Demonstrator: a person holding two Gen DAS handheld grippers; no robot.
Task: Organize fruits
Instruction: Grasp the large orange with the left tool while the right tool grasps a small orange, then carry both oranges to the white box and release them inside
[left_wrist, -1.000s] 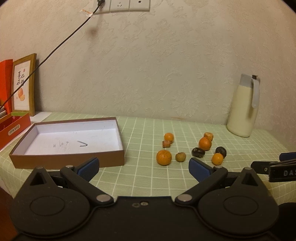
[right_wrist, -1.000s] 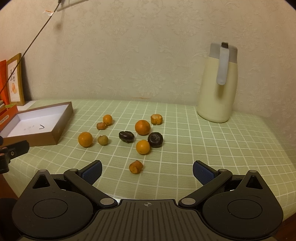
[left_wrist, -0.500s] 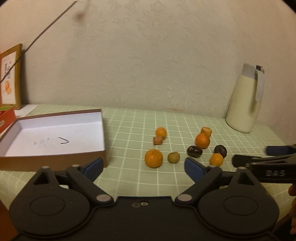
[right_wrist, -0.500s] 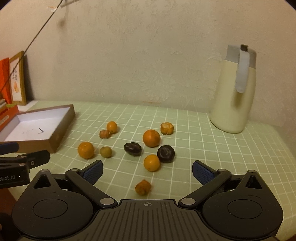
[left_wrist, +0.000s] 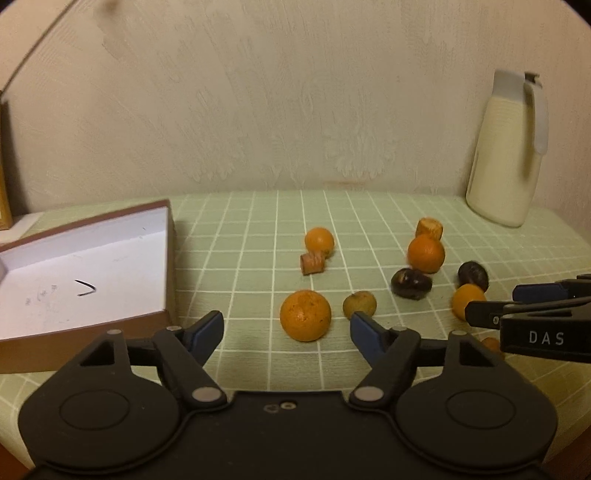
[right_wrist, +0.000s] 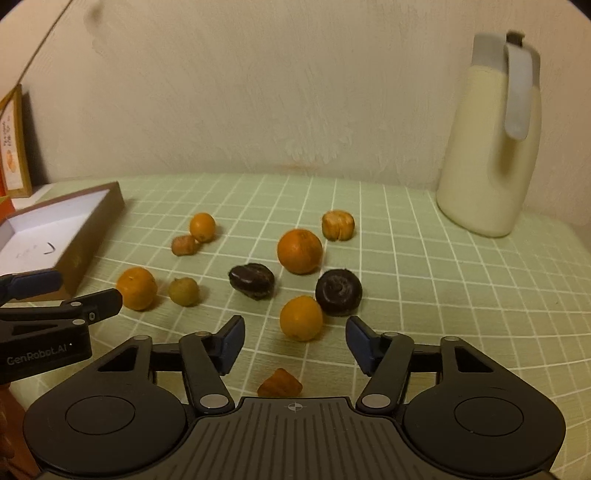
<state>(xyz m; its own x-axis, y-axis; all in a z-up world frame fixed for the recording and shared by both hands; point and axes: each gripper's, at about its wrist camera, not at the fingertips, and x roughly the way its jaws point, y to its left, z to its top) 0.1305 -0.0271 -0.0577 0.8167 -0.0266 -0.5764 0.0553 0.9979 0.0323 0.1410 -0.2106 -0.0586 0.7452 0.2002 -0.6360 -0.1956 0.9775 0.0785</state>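
Observation:
Several fruits lie loose on the green checked cloth. My left gripper (left_wrist: 286, 326) is open, with a large orange (left_wrist: 305, 315) just ahead between its fingers and a small green fruit (left_wrist: 359, 304) to the right. My right gripper (right_wrist: 295, 339) is open, with a small orange (right_wrist: 301, 318) just ahead between its fingers and an orange piece (right_wrist: 279, 383) under it. Two dark fruits (right_wrist: 252, 281) (right_wrist: 338, 292) and a bigger orange (right_wrist: 299, 251) lie beyond. The open brown box (left_wrist: 86, 266) with a white inside sits at the left.
A cream jug (right_wrist: 489, 147) with a grey lid stands at the back right by the wall. A framed picture (right_wrist: 14, 151) leans at the far left. The right gripper shows in the left wrist view (left_wrist: 532, 314) at the right edge.
Both grippers have moved forward and lower toward the fruits. Each now has an orange just ahead of its open fingers. The fruits have not moved.

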